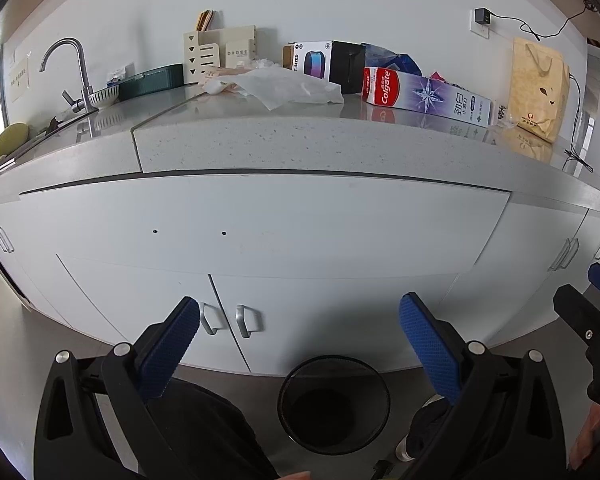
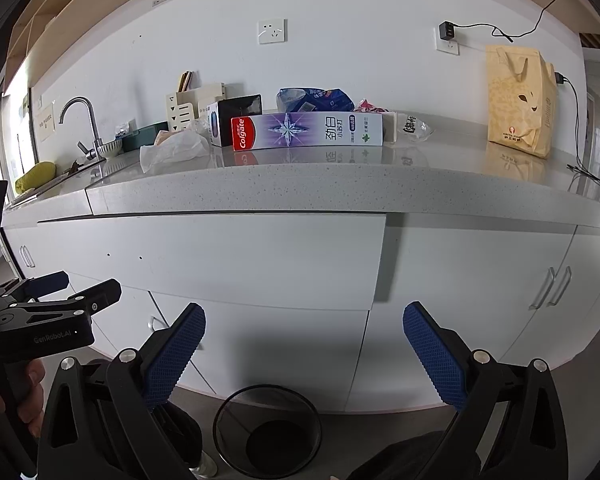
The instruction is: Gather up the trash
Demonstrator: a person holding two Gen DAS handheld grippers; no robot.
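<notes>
Left wrist view gives me the left gripper [image 1: 299,344] with its fingers [image 1: 168,354] spread wide and holding nothing, low in front of the white cabinet doors [image 1: 236,292]. My right gripper [image 2: 304,350] is the same: wide apart, empty.

I count one black mesh trash bin [image 1: 334,404] on the floor, right against the cabinet base and between my two grippers. Its inside looks dark; I cannot tell whether anything lies in it.

On the table [image 1: 260,140] I count one Colgate toothpaste box [image 1: 426,98] lying on its long side near the front edge, one crumpled white tissue [image 1: 288,88] to its left, one speaker box [image 1: 324,62] behind them, one blue plastic wrapper [image 2: 314,100] against the wall, one small pink wrapper [image 2: 370,106], and one clear printed wrapper [image 2: 416,128] just right of the toothpaste box. One yellow paper bag [image 2: 518,100] stands upright well to the right.

At the left end are one faucet [image 1: 74,72], one patterned bowl [image 1: 104,96], one green tray [image 1: 152,80] and one cream organizer [image 1: 216,54].

Both grippers sit below the table edge, so the overhanging front lip stands between them and the trash.
</notes>
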